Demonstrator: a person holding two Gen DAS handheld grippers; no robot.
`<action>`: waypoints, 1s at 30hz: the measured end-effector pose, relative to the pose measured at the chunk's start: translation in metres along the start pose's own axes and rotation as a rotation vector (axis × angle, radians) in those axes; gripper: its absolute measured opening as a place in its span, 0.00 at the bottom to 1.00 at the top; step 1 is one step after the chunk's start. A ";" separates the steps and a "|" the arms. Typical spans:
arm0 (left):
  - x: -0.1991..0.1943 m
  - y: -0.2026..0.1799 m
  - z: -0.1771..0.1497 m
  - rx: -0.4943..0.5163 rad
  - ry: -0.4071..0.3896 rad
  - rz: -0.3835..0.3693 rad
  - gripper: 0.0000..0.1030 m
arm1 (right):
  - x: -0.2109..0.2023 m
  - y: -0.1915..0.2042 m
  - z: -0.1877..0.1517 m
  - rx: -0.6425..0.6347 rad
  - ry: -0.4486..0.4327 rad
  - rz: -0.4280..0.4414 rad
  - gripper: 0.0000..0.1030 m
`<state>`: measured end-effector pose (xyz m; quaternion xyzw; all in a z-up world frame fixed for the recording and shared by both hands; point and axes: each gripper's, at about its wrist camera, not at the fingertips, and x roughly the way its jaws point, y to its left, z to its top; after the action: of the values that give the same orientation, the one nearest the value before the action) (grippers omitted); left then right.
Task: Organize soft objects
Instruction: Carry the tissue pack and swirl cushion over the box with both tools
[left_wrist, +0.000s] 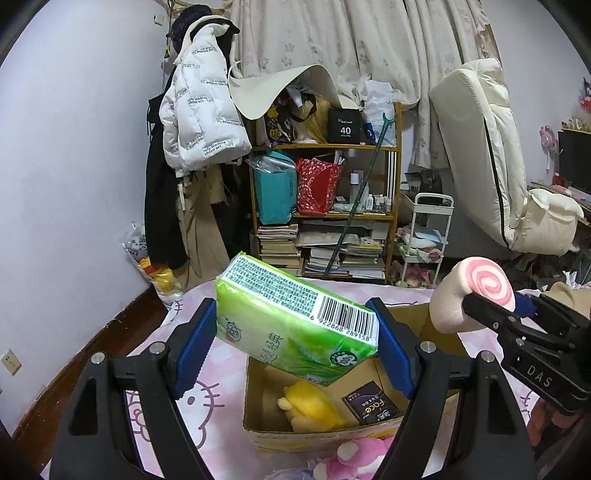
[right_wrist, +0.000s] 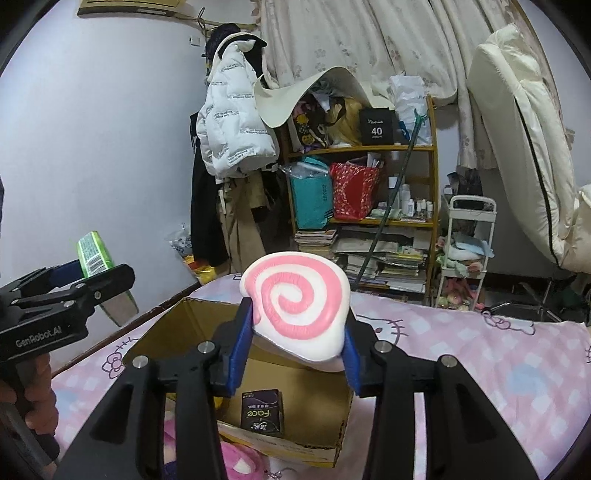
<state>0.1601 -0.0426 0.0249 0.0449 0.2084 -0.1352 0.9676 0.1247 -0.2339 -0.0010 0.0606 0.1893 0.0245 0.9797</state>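
Left gripper (left_wrist: 295, 345) clamps a green tissue pack (left_wrist: 295, 325) between its blue pads, tilted, above the open cardboard box (left_wrist: 255, 398) on the pink Hello Kitty bedspread (right_wrist: 480, 354). Right gripper (right_wrist: 295, 354) pinches a pink-and-white swirl plush (right_wrist: 295, 306), its pads pressing into both sides, also held over the box. Down inside lie a yellow plush toy (left_wrist: 310, 406) and a dark "Face" tissue pack (right_wrist: 263, 412). Just outside the box's near edge sits a pink plush (left_wrist: 351, 458). Beyond the bed's far edge stands a cluttered wooden shelf (left_wrist: 397, 155).
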 end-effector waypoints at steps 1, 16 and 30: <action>0.003 0.000 -0.001 -0.003 0.004 -0.005 0.77 | 0.003 -0.003 -0.002 0.021 0.006 0.011 0.44; 0.044 -0.011 -0.032 0.017 0.155 -0.031 0.78 | 0.023 0.003 -0.026 -0.012 0.101 0.013 0.49; 0.059 -0.009 -0.046 0.003 0.250 -0.033 0.79 | 0.025 0.005 -0.035 -0.016 0.169 -0.010 0.56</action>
<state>0.1915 -0.0594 -0.0414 0.0595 0.3277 -0.1447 0.9317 0.1347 -0.2229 -0.0421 0.0495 0.2714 0.0263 0.9608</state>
